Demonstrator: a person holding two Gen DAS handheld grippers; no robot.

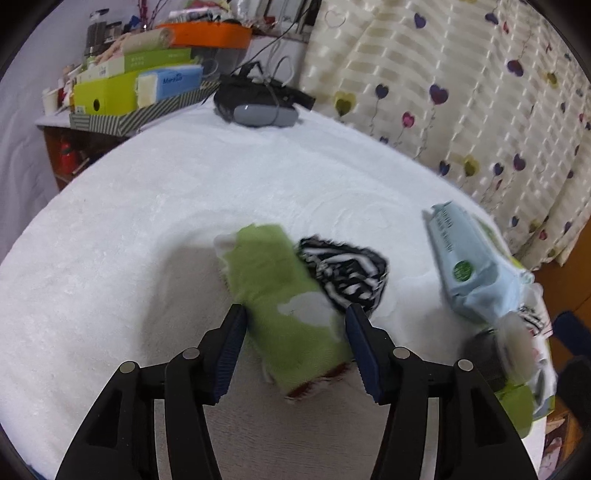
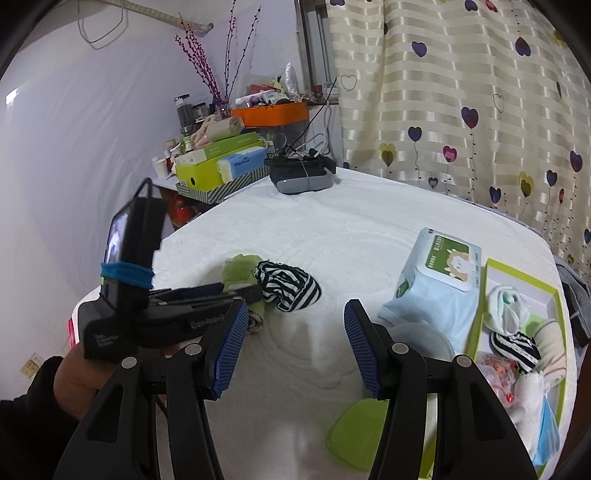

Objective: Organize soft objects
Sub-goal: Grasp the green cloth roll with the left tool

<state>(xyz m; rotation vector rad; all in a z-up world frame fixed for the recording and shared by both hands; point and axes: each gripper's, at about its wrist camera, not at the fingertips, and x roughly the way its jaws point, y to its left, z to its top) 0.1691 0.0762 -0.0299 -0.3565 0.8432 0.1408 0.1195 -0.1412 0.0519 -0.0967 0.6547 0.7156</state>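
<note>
Left wrist view: the left tool (image 1: pixel 295 325) points down at a white fleecy cover (image 1: pixel 147 229) spread over the counter. Its two blue-padded fingers (image 1: pixel 231 354) stand wide apart, one on each side of a green sock bundle (image 1: pixel 280 295) that lies on the cover between them; whether the pads touch the cloth cannot be told, but they do not squeeze it. Touching the bundle's right side lies a black-and-white striped sock bundle (image 1: pixel 347 273). Further right, well apart from both, a pale blue wipes pack (image 1: pixel 469 266) sits at the cover's edge. At the far end of the cover rests a grey and black headset (image 1: pixel 258 107), and past it a shelf holds a green box (image 1: pixel 107 96) and an orange tray (image 1: pixel 210 35). A curtain with heart prints (image 1: pixel 461 92) hangs behind.

Right wrist view: the right tool (image 2: pixel 295 343) hovers over bare white cover with its jaws wide apart and nothing between them. To its left a hand (image 2: pixel 85 380) holds the left tool, whose tips reach the green sock bundle (image 2: pixel 240 269), with the striped bundle (image 2: pixel 291 288) just beside it. At right the wipes pack (image 2: pixel 439 291) lies next to a green-rimmed tray (image 2: pixel 517 269) that holds several rolled soft items, among them another striped bundle (image 2: pixel 517 349). A green lid (image 2: pixel 354 432) lies near the lower edge
</note>
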